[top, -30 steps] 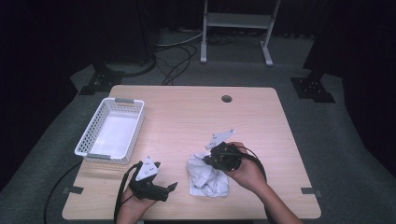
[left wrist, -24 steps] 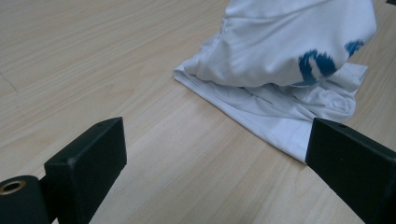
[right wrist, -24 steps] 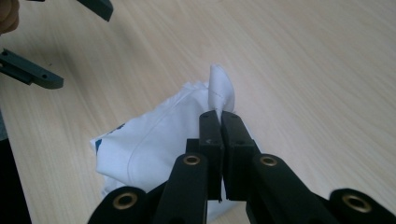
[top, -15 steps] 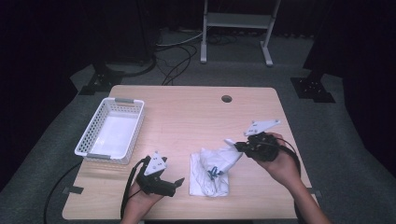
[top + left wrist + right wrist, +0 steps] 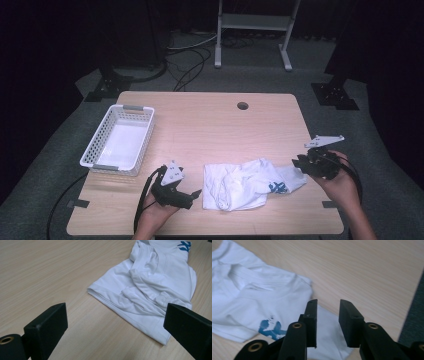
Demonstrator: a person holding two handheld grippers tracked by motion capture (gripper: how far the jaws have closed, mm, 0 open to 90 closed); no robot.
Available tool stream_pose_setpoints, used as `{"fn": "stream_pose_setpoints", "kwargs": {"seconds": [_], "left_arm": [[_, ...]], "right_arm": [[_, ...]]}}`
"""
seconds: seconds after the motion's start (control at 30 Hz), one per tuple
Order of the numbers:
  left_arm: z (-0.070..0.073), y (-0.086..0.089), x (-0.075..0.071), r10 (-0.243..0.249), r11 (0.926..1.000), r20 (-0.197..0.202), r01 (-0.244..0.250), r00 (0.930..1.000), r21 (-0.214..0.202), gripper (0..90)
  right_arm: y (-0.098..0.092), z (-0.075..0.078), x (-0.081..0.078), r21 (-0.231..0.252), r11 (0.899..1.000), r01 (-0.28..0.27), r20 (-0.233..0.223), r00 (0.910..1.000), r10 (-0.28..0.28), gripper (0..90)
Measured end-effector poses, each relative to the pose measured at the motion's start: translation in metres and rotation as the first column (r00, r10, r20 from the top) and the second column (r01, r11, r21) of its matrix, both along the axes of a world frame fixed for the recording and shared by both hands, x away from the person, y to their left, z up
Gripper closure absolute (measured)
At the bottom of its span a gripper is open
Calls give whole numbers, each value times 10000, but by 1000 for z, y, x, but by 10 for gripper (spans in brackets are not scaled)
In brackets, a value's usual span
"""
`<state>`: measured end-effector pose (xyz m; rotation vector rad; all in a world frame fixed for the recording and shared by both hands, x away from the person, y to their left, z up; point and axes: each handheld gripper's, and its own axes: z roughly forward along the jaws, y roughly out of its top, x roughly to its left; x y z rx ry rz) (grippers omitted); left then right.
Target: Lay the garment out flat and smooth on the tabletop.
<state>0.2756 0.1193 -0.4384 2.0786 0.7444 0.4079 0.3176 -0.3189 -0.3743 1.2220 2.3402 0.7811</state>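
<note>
Wooden table (image 5: 210, 120), white basket (image 5: 95, 145) bare inside, left claw (image 5: 192, 196) spread wide, right claw (image 5: 300, 162) just parting, off white shirt (image 5: 240, 182).

Dark lab or studio: lone wooden table (image 5: 210, 125), floor cables (image 5: 185, 65), equipment stands (image 5: 250, 30)

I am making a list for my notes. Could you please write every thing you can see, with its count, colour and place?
T-shirt: one, white with a blue print, crumpled on the near middle of the table.
Basket: one, white plastic mesh with grey handles, on the left part of the table.
Table: one, light wood, with a small round hole near its far edge.
Stand: one, white metal frame, on the floor behind the table.
Cables: several, dark, on the grey floor behind the table.
Left claw: one, black, jaws wide open, aimed at the T-shirt's edge.
Right claw: one, black, jaws just opened, nothing between them, over the T-shirt's right end.
</note>
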Motion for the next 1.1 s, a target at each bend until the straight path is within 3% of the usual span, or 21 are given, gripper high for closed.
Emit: {"fn": "stream_pose_setpoints", "kwargs": {"seconds": [0.1,0.13,0.4,0.6,0.9,1.1], "left_arm": [[0,-1,1,-18,10000,-11,18,10000,-22,51],[0,-3,2,-67,10000,-21,67,10000,-25,57],[4,-15,9,-380,9993,-103,379,9992,-67,74],[4,-29,13,-650,9979,-235,647,9976,-101,110],[0,-56,25,-884,9961,-541,883,9946,-43,158],[-6,-71,31,-1033,9946,-868,1034,9909,-32,248]], "right_arm": [[4,-4,1,259,9993,-267,-74,9996,269,643],[14,-11,4,545,9965,-636,-273,9975,652,616],[33,-33,17,981,9847,-1441,-673,9862,1510,521],[36,-41,28,1541,9737,-1681,-887,9791,1831,480],[38,-49,44,1568,9670,-2009,-974,9712,2175,464],[39,-57,54,1769,9612,-2117,-1048,9670,2322,463]]}}
